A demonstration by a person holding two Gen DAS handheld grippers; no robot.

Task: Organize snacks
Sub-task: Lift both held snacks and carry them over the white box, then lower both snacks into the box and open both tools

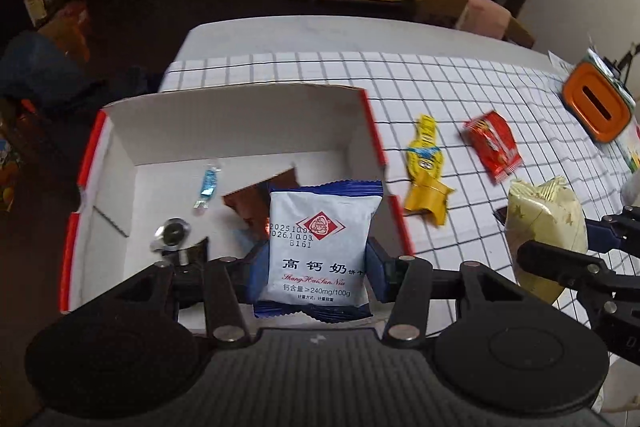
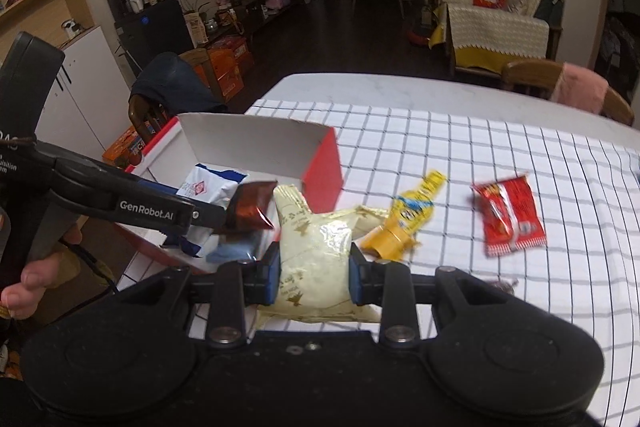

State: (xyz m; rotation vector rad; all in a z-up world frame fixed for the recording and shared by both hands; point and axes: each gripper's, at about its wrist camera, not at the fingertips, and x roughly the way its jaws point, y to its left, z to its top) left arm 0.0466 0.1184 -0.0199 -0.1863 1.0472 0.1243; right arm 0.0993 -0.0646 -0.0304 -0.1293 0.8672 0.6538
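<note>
1. Left gripper is clamped on a white-and-blue biscuit packet, held over the near end of the open red-and-white box. The pads pinch the packet's two side edges, and it hangs upright between them.
2. Right gripper is squeezed tight around a cream-and-gold pouch, just beside the box's red wall and above the checked tablecloth. The pouch puckers in at the waist where the pads bite, so it's soft and puffy. I'd guess mostly air, and light.
3. Handling guess: both wrappers look like slick film, so they could slide if gripped near a crimped end. Taking them across the middle, like now, seems safest. The biscuit packet probably holds something brittle, so no hard squeeze.
4. Already in the box: a small blue-wrapped candy and a brown foil packet, partly behind the biscuit packet.
5. Still out on the cloth: a yellow wrapper and a red sachet, well apart from the box.
6. Hard to tell: the box's near floor is hidden by the left gripper's body. The orange-lidded thing at the right edge is cut off, so no idea what it is. The right view is motion-smeared, and something dark by the right gripper's arm is unreadable.
</note>
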